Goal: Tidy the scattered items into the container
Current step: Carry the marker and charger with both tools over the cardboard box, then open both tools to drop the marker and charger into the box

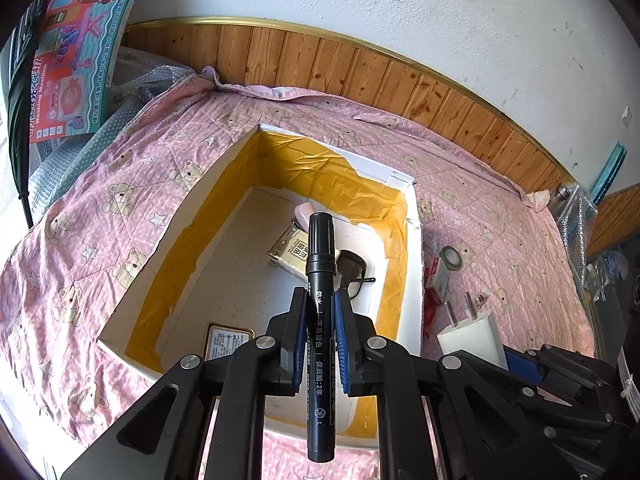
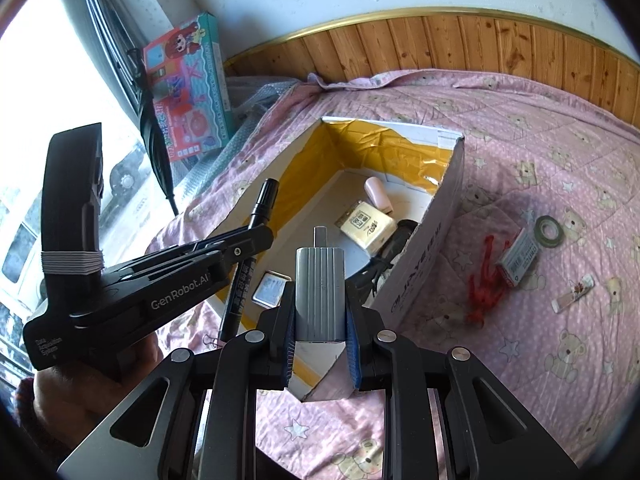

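My left gripper [image 1: 320, 294] is shut on a black marker [image 1: 320, 264], held upright over the open white box [image 1: 180, 216] lined with yellow tape. In the box lie a tissue pack [image 1: 290, 254], a pink item [image 1: 302, 212], dark sunglasses [image 1: 354, 268] and a small tin [image 1: 228, 340]. My right gripper [image 2: 320, 300] is shut on a white plug charger [image 2: 320, 276], prongs forward, above the box's near corner. The right wrist view shows the left gripper [image 2: 256, 240] with the marker [image 2: 262, 200] over the box's left wall.
On the pink bear bedspread right of the box lie a red item [image 2: 484, 280], a small carton [image 2: 520, 260], a tape roll [image 2: 550, 230] and a sachet [image 2: 572, 298]. A toy box [image 1: 76, 52], an umbrella [image 2: 154, 128] and bubble wrap stand at the left. Wood panelling backs the bed.
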A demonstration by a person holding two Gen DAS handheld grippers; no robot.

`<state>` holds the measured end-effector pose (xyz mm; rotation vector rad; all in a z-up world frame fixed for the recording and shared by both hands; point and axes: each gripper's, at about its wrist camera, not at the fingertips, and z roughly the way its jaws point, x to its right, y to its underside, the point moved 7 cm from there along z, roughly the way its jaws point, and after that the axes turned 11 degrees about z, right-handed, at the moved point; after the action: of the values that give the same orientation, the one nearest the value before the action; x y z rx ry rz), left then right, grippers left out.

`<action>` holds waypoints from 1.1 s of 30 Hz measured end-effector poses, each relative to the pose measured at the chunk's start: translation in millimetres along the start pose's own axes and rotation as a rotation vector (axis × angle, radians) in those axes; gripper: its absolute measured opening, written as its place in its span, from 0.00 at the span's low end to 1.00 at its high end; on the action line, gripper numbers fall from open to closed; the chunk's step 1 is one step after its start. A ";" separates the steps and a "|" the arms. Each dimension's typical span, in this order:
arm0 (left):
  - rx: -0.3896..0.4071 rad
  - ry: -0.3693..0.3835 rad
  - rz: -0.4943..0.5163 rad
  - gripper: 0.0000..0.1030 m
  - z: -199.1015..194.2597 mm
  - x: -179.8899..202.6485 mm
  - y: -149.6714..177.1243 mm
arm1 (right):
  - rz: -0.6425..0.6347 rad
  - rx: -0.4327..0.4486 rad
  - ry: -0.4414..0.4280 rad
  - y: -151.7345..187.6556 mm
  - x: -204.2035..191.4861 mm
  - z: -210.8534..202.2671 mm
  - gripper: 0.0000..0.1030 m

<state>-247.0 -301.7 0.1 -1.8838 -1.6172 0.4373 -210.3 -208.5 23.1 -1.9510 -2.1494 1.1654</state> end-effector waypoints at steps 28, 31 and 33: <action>-0.151 0.001 -0.030 0.14 47.5 -26.6 4.2 | -0.081 -0.168 -0.015 -87.5 -26.5 97.1 0.21; -0.176 0.038 -0.045 0.14 52.1 -19.4 10.9 | -0.087 -0.184 -0.011 -97.0 -28.1 107.6 0.21; -0.188 0.057 -0.061 0.14 53.4 -17.4 15.0 | -0.081 -0.200 -0.008 -100.9 -27.8 115.2 0.21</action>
<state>-271.5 -307.1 -52.4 -1.9577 -1.7239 0.2089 -344.7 -284.9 5.1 -1.9113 -2.4085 0.9829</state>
